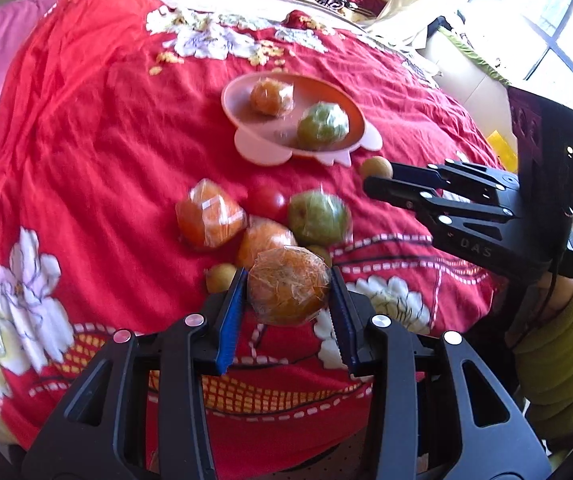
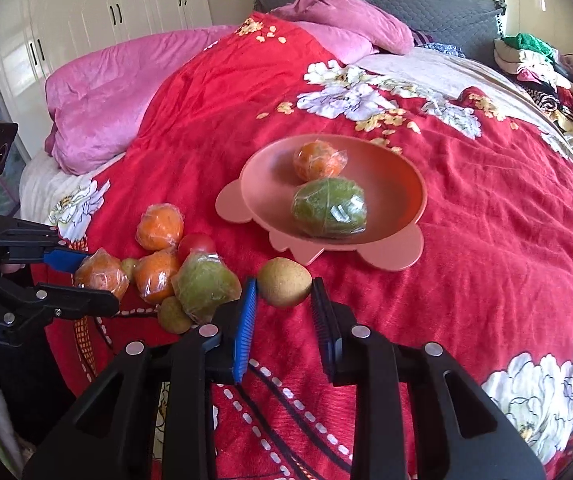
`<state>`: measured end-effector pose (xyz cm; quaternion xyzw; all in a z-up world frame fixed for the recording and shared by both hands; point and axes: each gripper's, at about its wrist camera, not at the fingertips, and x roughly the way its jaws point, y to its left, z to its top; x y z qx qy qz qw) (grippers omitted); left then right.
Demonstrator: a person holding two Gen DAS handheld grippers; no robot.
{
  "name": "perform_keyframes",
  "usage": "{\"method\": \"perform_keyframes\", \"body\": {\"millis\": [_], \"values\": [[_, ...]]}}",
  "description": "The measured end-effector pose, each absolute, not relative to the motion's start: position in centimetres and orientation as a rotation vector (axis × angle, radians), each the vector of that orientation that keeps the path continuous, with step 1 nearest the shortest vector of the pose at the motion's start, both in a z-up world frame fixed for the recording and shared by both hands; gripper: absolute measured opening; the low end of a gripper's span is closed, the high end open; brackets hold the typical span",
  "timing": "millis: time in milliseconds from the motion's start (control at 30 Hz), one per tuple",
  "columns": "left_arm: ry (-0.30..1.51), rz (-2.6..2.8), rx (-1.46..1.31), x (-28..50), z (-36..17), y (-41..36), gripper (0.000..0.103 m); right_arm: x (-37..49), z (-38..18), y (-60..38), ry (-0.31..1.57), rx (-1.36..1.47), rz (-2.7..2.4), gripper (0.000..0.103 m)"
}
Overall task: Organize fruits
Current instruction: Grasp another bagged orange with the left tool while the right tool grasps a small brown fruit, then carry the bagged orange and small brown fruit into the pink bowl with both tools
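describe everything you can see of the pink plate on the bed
The pink plate is a shallow round dish, smooth and matte like plastic or silicone, with rounded lobes jutting from its base like little feet. It sits upright on the red floral bedspread, beyond the loose fruit pile. Inside lie a wrapped orange and, touching it, a wrapped green fruit. No fingers touch the plate.

Pink plate (image 2: 398,184) on the red bedspread holds a wrapped orange (image 2: 318,160) at 12 o'clock and a wrapped green fruit (image 2: 328,208) touching it at 6. Loose pile at the plate's 8 o'clock: wrapped oranges (image 2: 160,226), tomato (image 2: 196,244), wrapped green fruit (image 2: 206,284), small brown fruits (image 2: 174,314). One wrapped orange (image 1: 288,286) and one brown fruit (image 2: 284,282) are pinched in jaws.
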<state>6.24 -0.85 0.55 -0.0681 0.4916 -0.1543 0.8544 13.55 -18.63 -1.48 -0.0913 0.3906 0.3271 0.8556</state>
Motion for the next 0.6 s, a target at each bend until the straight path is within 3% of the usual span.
{"method": "perform_keyframes", "body": {"millis": [600], "values": [[1.009, -0.321, -0.157, 14.4, 2.0, -1.7, 0.031, 16.9, 0.0, -21.0, 0.796, -0.159, 0.612, 0.026]]}}
